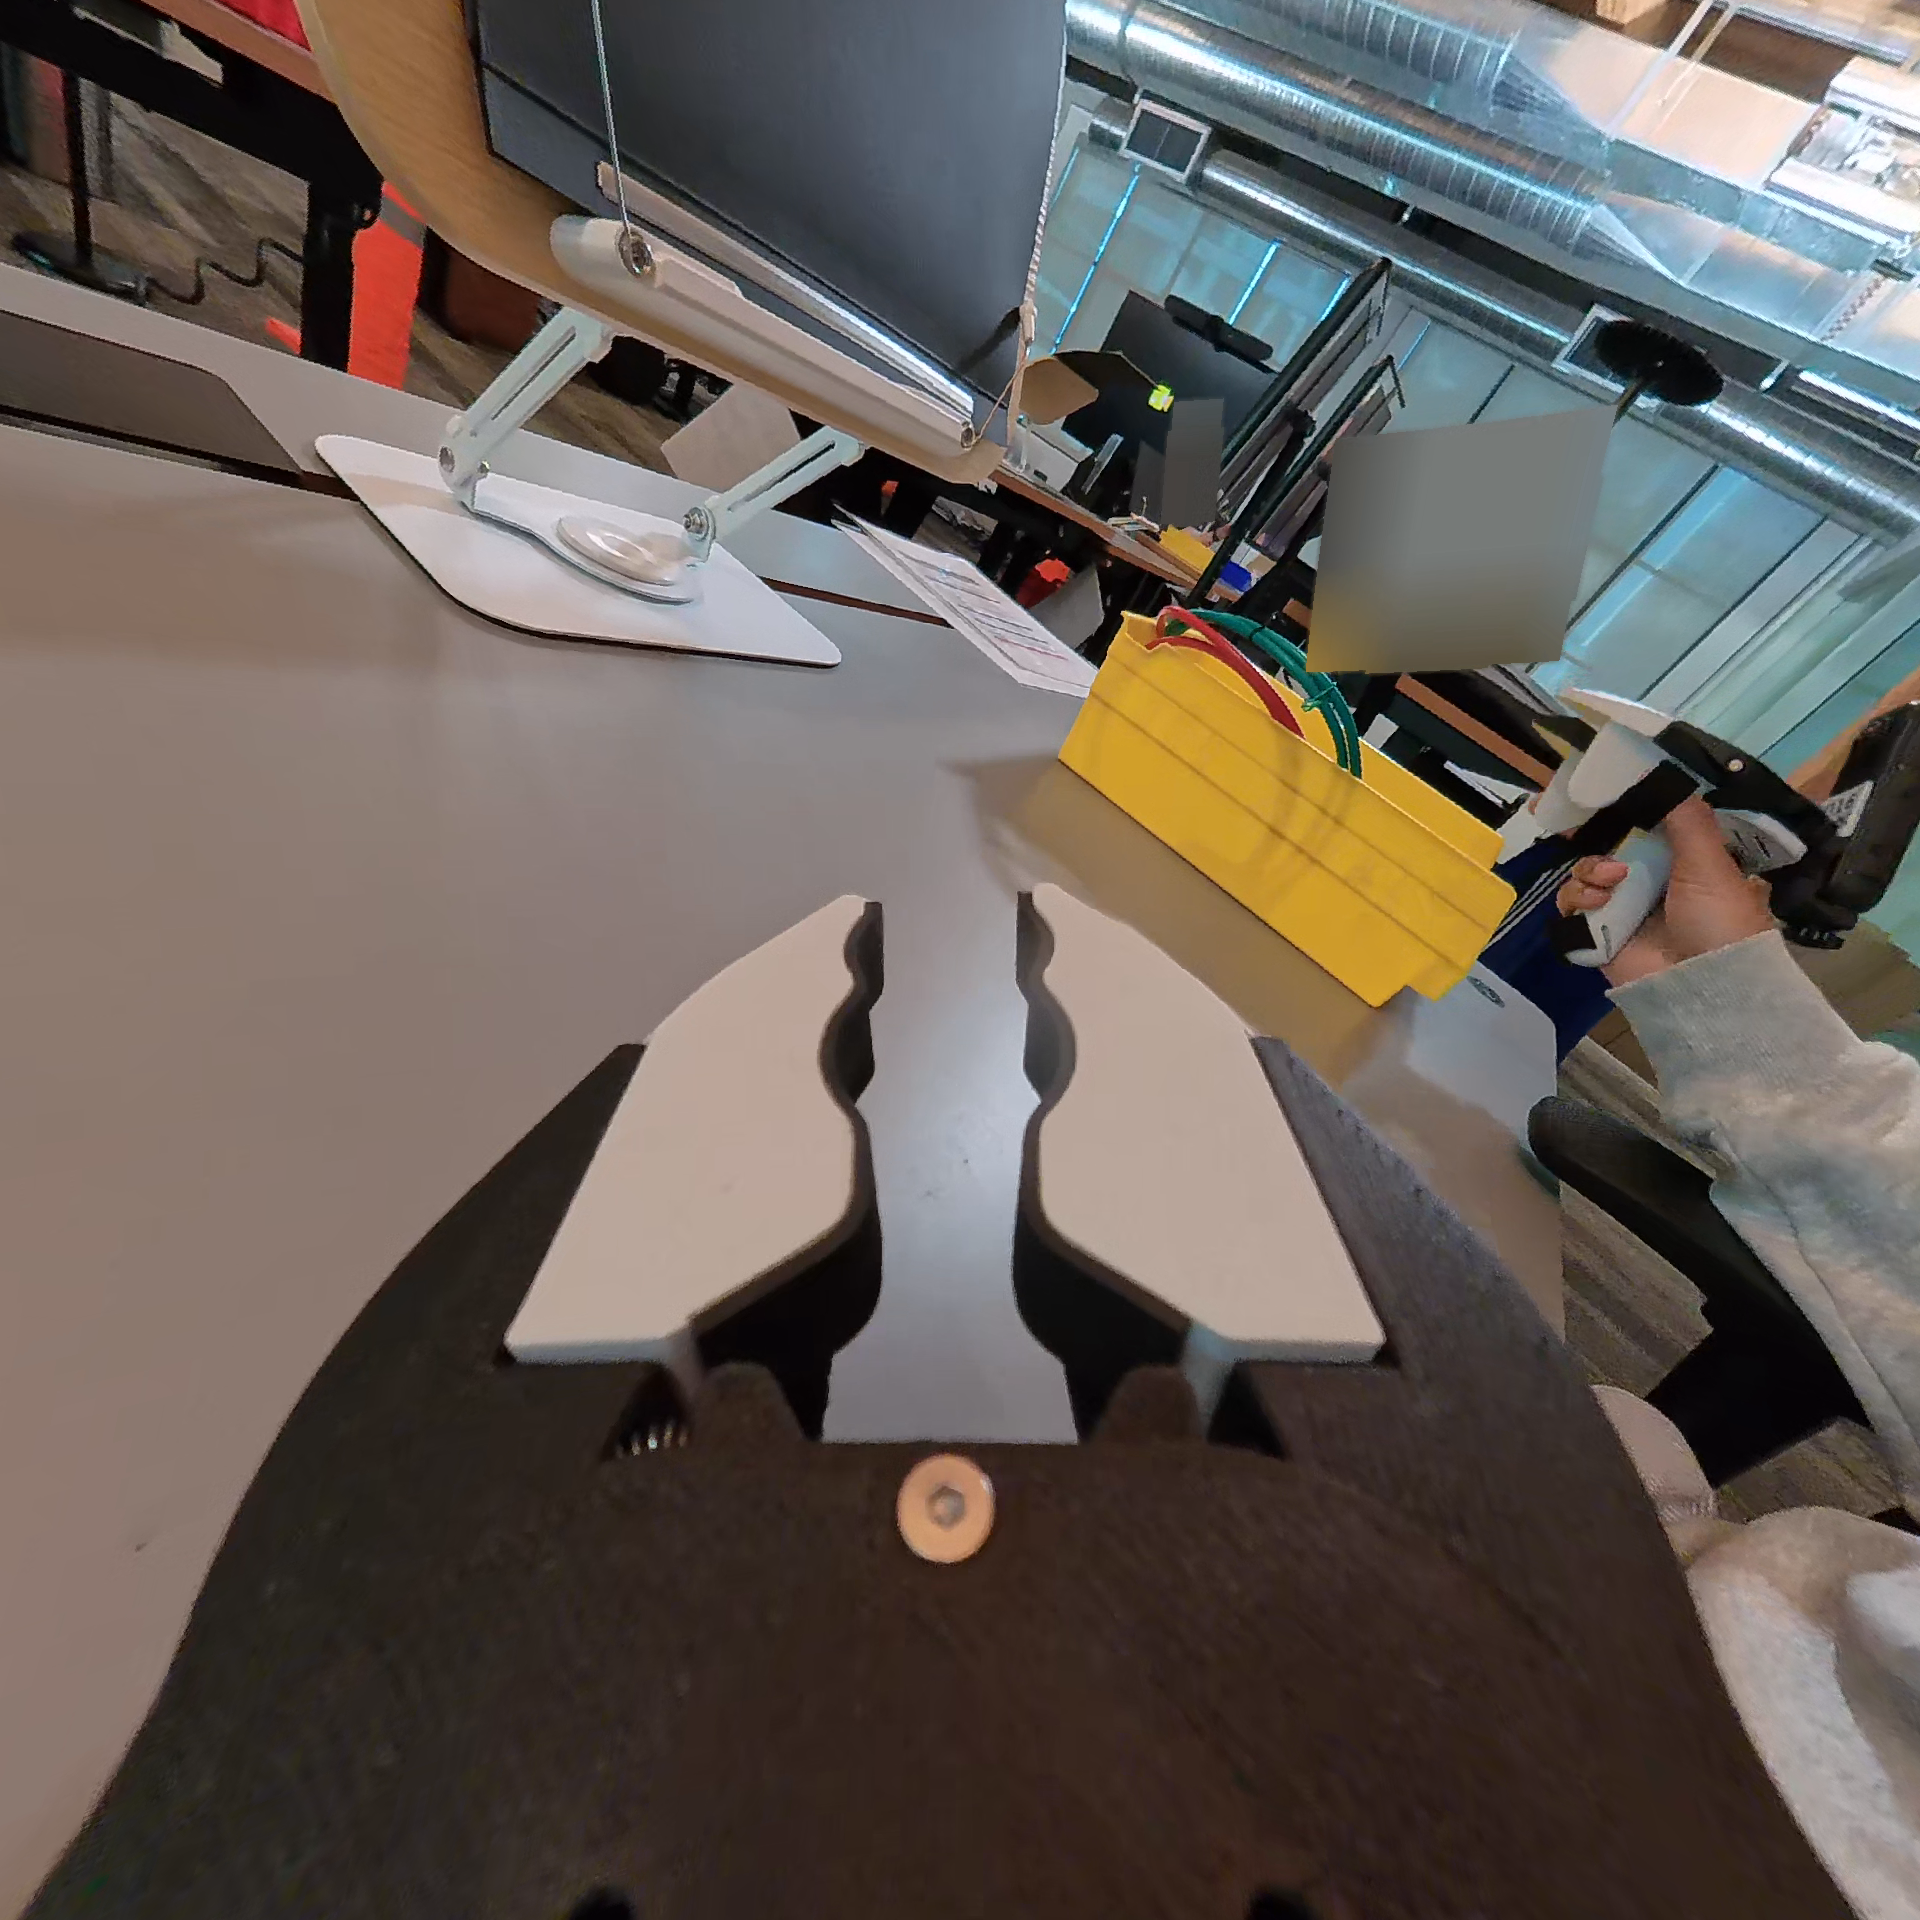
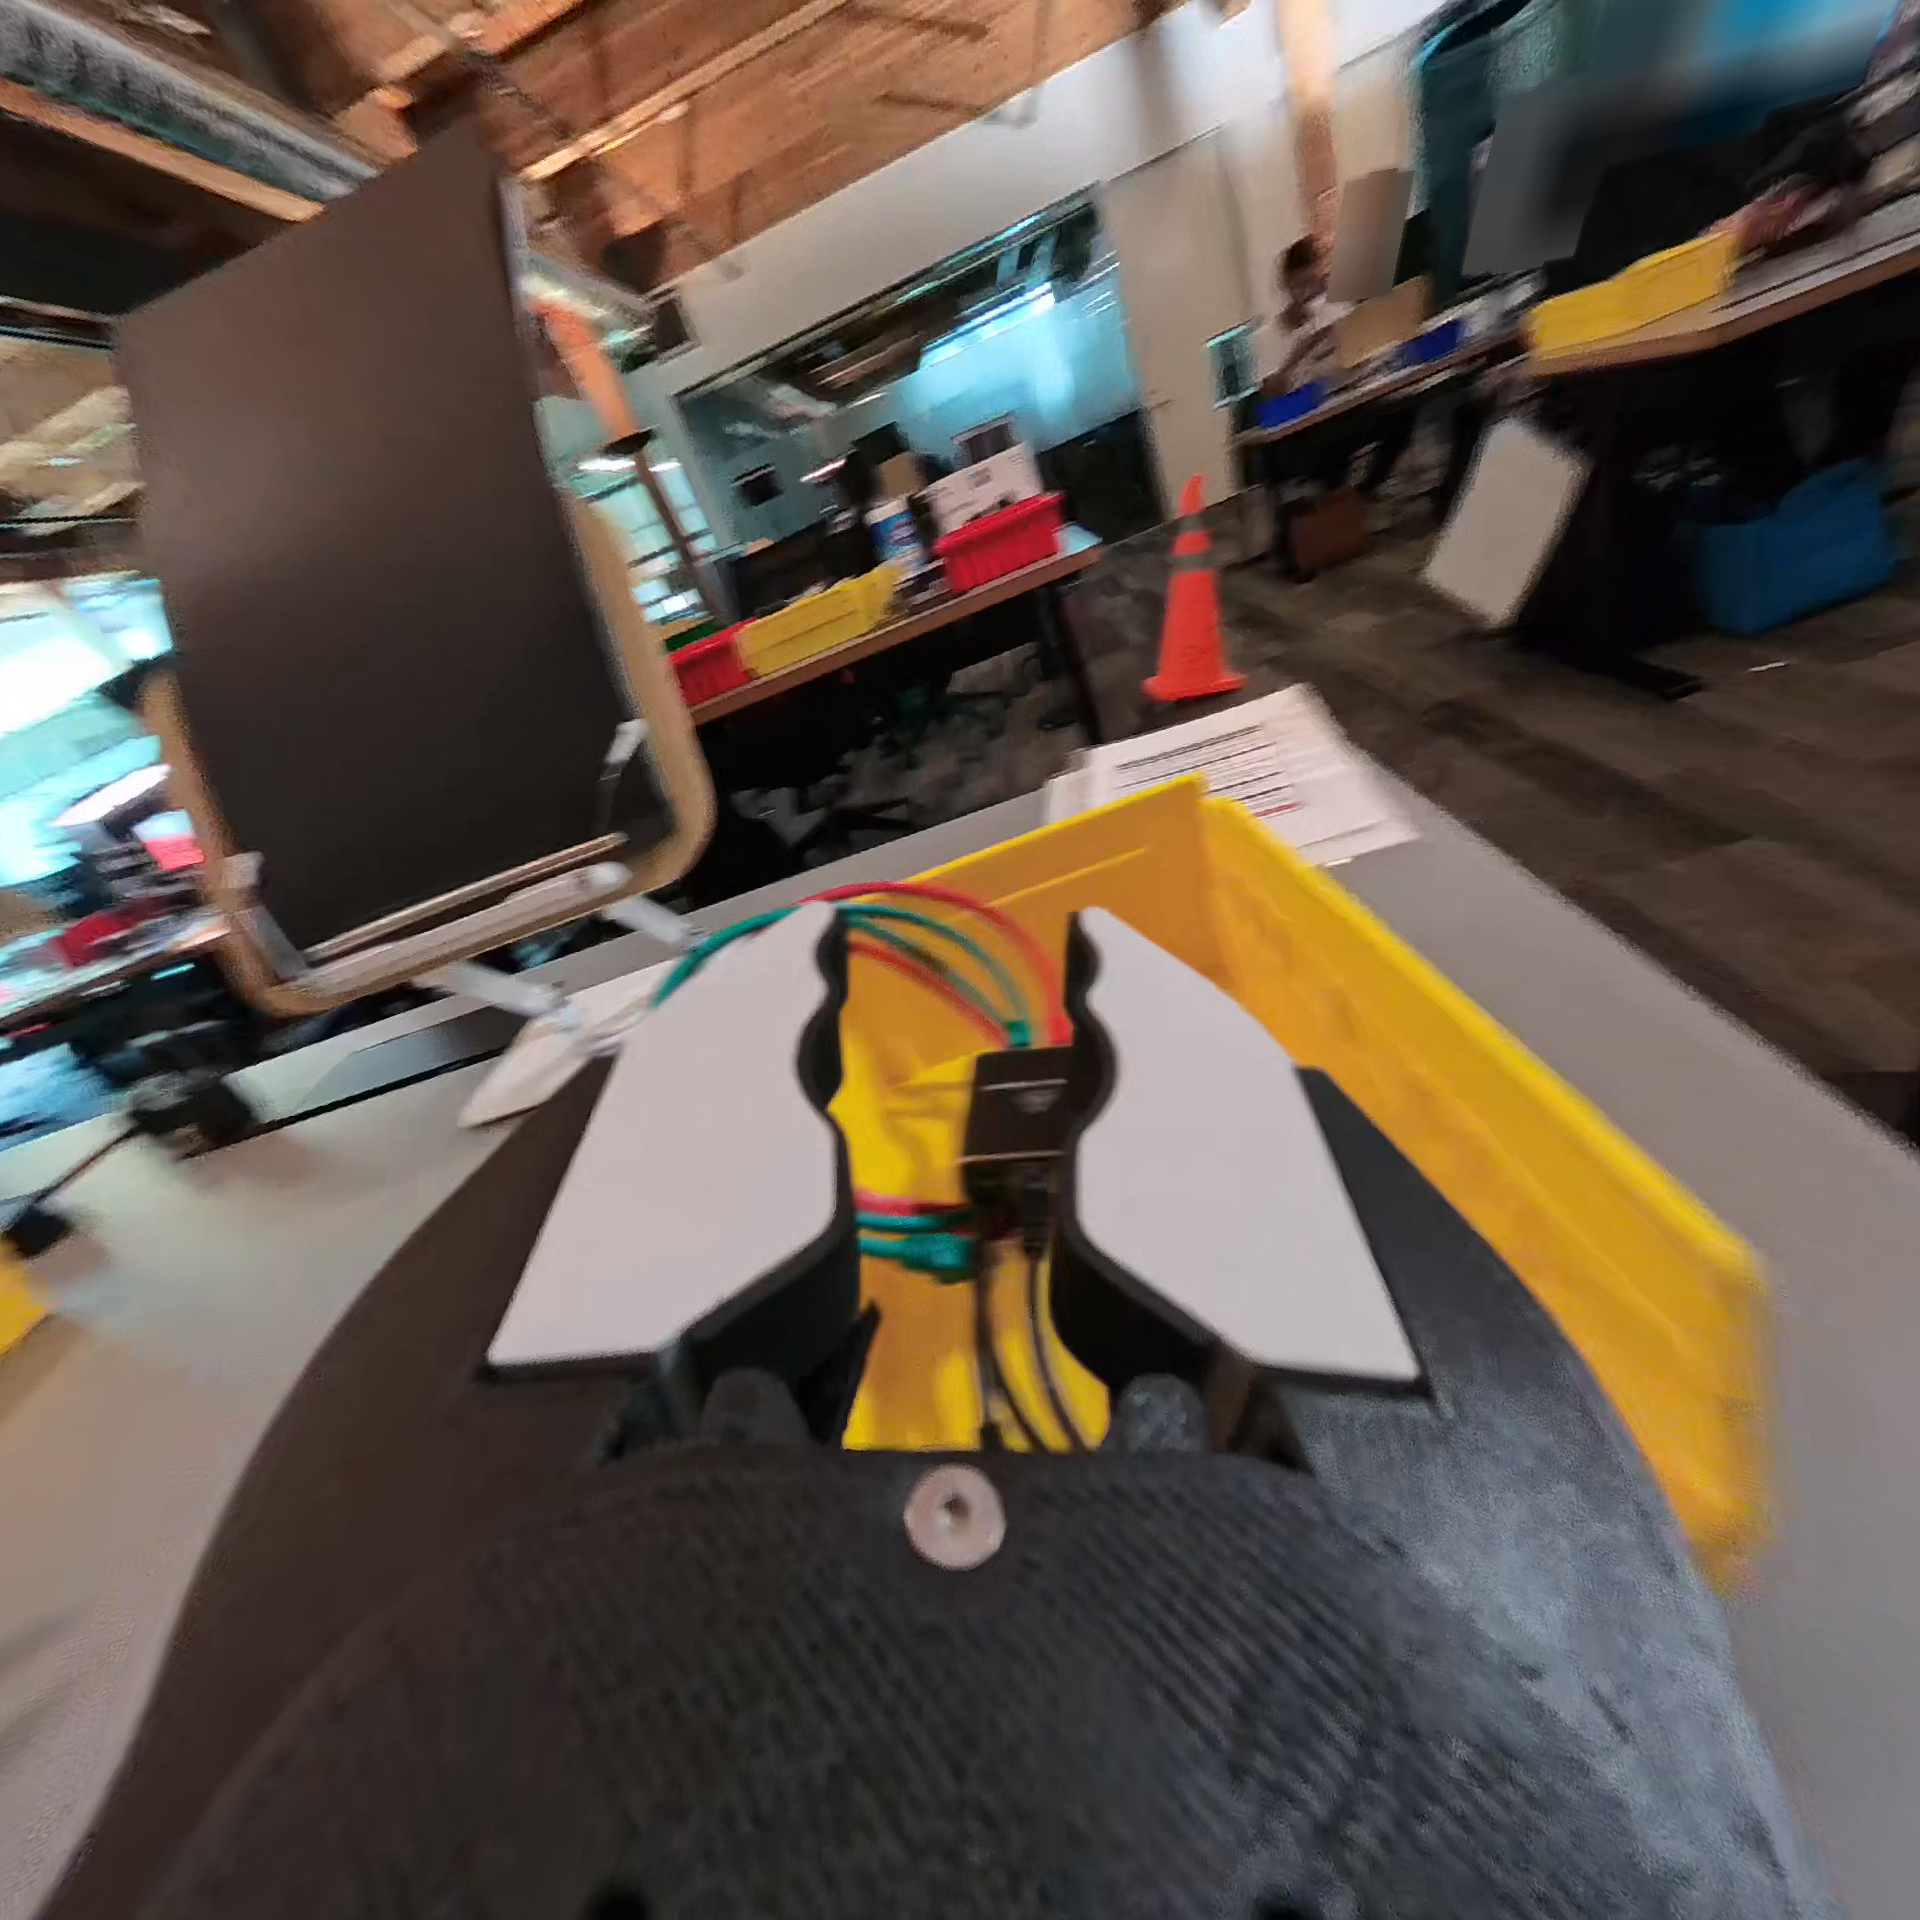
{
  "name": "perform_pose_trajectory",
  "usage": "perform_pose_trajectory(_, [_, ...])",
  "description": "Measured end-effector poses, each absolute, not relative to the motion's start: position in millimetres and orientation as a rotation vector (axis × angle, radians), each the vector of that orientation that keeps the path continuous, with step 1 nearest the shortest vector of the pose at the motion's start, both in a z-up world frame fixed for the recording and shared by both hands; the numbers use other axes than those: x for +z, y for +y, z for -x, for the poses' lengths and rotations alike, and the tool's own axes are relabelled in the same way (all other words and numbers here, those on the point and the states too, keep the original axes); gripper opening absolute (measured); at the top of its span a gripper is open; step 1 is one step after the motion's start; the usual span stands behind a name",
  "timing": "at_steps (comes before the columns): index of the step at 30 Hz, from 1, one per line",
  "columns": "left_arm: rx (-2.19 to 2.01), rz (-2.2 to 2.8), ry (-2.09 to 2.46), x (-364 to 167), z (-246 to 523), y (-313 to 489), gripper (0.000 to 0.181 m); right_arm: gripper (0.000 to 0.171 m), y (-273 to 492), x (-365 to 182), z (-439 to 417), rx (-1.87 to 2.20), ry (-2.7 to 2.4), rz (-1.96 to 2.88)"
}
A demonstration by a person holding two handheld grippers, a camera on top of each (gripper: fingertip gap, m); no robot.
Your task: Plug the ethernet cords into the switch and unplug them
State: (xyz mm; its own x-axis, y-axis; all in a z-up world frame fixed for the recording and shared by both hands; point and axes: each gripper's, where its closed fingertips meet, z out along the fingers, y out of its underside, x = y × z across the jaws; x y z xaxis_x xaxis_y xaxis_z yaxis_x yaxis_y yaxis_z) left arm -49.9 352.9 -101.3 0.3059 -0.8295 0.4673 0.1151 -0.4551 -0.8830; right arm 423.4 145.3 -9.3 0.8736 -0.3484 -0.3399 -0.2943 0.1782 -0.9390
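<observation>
Two white-fingered tongs stand parted and empty: left tongs (image 1: 948,914) idle over the grey worktop (image 1: 416,831); right tongs (image 2: 951,920) aim at 12 o'clock into the yellow plastic bin (image 2: 1455,1091), apparently toward the small black switch (image 2: 1018,1122).

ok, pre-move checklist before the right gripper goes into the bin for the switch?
1. Right gripper open, nothing held: ok.
2. Left gripper open over bare table, away from the yellow bin: ok.
3. Black switch lies in the bin, seen between the right fingers: ok.
4. Red cords and green cords loop above the switch in the bin: ok.
5. Whether cords are plugged in: cannot tell, view is blurred.
6. Port side orientation: cannot tell.
</observation>
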Motion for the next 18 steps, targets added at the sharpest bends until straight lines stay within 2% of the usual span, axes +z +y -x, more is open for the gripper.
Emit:
perform_pose_trajectory(3, [-1.302, 1.667, 0.666, -103, 48, 352, 0.025, 0.07, 105, -6, -470, -0.348, 0.632, 1.299])
perform_pose_trajectory(5, [-1.31, 1.668, 0.669, -103, 46, 352, 0.025, 0.077, 82, -16, -496, -0.479, 0.67, 1.284])
perform_pose_trajectory(13, [-1.385, 1.667, 0.73, -103, 16, 356, 0.027, 0.109, 95, -101, -513, -0.302, 0.738, 1.599])
perform_pose_trajectory(16, [-1.437, 1.654, 0.738, -99, 4, 355, 0.028, 0.105, 104, -121, -499, -0.26, 0.665, 1.737])
perform_pose_trajectory(17, [-1.451, 1.654, 0.747, -99, 0, 354, 0.028, 0.094, 106, -120, -492, -0.249, 0.617, 1.752])
perform_pose_trajectory(18, [-1.463, 1.658, 0.764, -100, -3, 352, 0.029, 0.072, 107, -117, -486, -0.256, 0.572, 1.751])
